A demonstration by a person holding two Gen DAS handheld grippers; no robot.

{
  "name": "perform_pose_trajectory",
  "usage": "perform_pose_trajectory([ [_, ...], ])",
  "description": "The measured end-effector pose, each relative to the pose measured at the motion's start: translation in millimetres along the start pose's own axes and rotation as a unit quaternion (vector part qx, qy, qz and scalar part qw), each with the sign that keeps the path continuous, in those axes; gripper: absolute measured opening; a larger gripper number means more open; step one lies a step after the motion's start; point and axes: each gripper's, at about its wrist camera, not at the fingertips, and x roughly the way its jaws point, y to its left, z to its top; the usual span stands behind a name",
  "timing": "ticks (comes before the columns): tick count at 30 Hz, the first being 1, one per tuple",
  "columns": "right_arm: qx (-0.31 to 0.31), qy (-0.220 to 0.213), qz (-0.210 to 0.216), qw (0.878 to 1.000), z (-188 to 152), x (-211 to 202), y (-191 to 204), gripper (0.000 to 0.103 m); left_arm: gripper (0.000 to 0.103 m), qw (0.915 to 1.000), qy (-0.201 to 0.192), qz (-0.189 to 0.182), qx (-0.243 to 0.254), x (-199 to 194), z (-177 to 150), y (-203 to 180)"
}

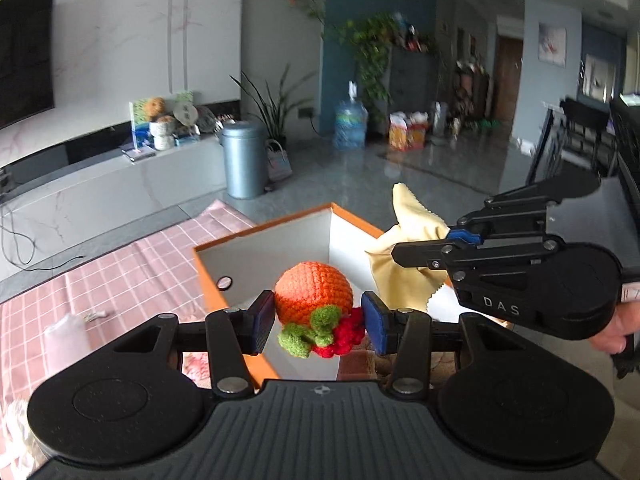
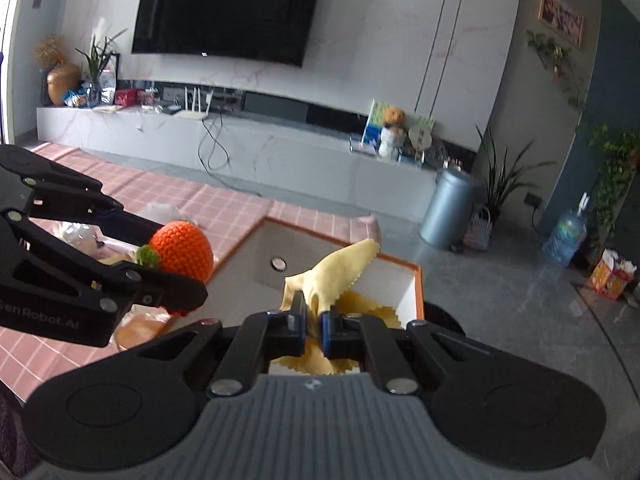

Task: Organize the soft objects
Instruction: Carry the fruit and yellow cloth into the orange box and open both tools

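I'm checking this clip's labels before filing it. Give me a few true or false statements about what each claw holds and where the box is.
1. The left claw grips an orange crocheted fruit. True.
2. The right claw stands open and empty. False: it is shut on a yellow cloth.
3. The orange-rimmed box sits on a pink checked tablecloth. True.
4. The yellow cloth lies flat on the floor. False: it hangs from the right claw above the box.

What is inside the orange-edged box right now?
The box shows bare white walls and a round finger hole. The yellow cloth, pinched by the right gripper, covers part of the floor, so that part is hidden.
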Motion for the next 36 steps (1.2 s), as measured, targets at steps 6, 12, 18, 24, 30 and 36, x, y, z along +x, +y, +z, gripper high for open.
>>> perform_pose_trajectory([
  [6, -0.017, 0.055, 0.012, 0.998, -8.0, 45.2, -15.1, 0.004, 0.054, 0.9977, 0.052, -0.009, 0.043, 39.2, 4.0, -5.1],
  [12, -0.041, 0.114, 0.038, 0.992, -14.0, 84.3, -19.4, 0.005, 0.054, 0.99, 0.094, -0.011, 0.105, 71.7, 2.6, -9.0],
  [18, -0.071, 0.151, 0.054, 0.984, -17.4, 113.9, -14.7, 0.005, 0.054, 0.9803, 0.133, -0.007, 0.146, 99.1, -4.0, -12.2],
  [24, -0.084, 0.175, 0.067, 0.979, -16.9, 133.8, -11.0, 0.005, 0.054, 0.9732, 0.162, -0.014, 0.163, 115.6, -13.3, -10.5],
  [30, -0.092, 0.194, 0.071, 0.974, -19.7, 147.5, -10.7, 0.008, 0.058, 0.9692, 0.18, -0.015, 0.168, 123.6, -19.4, -6.5],
  [36, -0.098, 0.195, 0.074, 0.973, -18.8, 155.1, -10.2, 0.041, 0.073, 0.969, 0.18, -0.01, 0.168, 124.5, -22.2, -6.8],
])
